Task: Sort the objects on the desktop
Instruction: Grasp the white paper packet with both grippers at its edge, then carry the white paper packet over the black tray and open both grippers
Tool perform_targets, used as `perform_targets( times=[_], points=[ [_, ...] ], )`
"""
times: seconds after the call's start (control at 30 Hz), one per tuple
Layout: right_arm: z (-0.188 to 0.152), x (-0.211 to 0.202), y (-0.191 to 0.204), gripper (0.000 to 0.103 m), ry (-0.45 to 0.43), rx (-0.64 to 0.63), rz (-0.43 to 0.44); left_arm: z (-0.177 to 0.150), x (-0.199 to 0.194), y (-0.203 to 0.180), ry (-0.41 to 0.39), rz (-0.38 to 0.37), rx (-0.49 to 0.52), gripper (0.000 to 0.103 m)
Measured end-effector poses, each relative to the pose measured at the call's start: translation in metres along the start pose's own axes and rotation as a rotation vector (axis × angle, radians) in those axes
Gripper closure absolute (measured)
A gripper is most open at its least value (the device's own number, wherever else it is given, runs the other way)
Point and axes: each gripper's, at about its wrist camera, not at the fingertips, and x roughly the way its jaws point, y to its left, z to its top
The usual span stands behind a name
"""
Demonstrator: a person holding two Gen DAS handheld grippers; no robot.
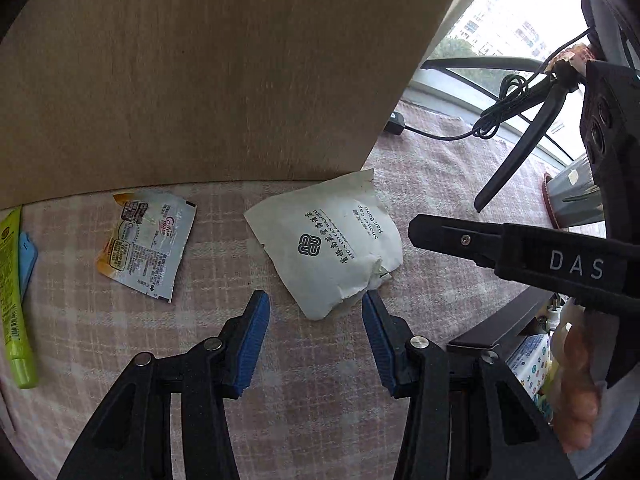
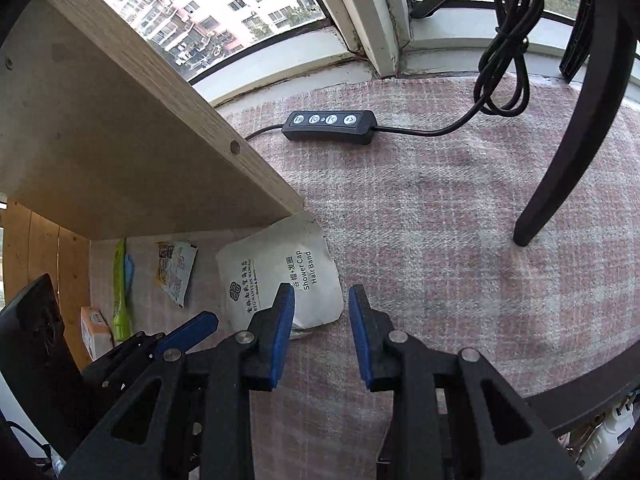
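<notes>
A crumpled white shower-cap packet [image 1: 332, 240] lies on the pink plaid cloth [image 1: 280, 360], partly under the edge of a wooden board. My left gripper [image 1: 314, 296] hovers over the packet's near corner, open, its blue pads either side of that corner without touching it. My right gripper [image 2: 321, 294] is open too, above the packet's [image 2: 276, 276] right edge, with nothing pressed. In the right wrist view one of the left gripper's fingers [image 2: 190, 332] shows at lower left. In the left wrist view a black finger [image 1: 460, 236] of the right gripper reaches in from the right.
Left of the packet lie a printed snack sachet [image 1: 146, 244], a green tube [image 1: 12, 300] and a blue item [image 1: 26, 256]. A wooden board [image 2: 120, 140] leans over them. A corded remote [image 2: 330, 122] and a black stand leg [image 2: 568, 152] sit near the window. A small box [image 2: 94, 332] stands at far left.
</notes>
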Motion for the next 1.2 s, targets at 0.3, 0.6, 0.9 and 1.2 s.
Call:
perform_targets(
  times=[0.3, 0.6, 0.9, 1.2],
  points=[
    [0.004, 0.016, 0.000, 0.069, 0.019, 0.017, 0.043, 0.011, 0.019, -0.005, -0.005, -0.050, -0.013, 0.050],
    [-0.023, 0.018, 0.014, 0.076, 0.028, -0.016, 0.046, -0.006, 0.018, -0.013, -0.008, -0.061, 0.013, 0.068],
    [-0.067, 0.013, 0.023, 0.089, 0.035, -0.015, 0.052, -0.044, 0.001, -0.012, -0.005, -0.067, -0.007, 0.076],
    [-0.111, -0.037, 0.038, 0.090, -0.025, -0.053, 0.070, -0.074, -0.045, -0.031, -0.047, -0.089, -0.012, 0.077]
  ],
)
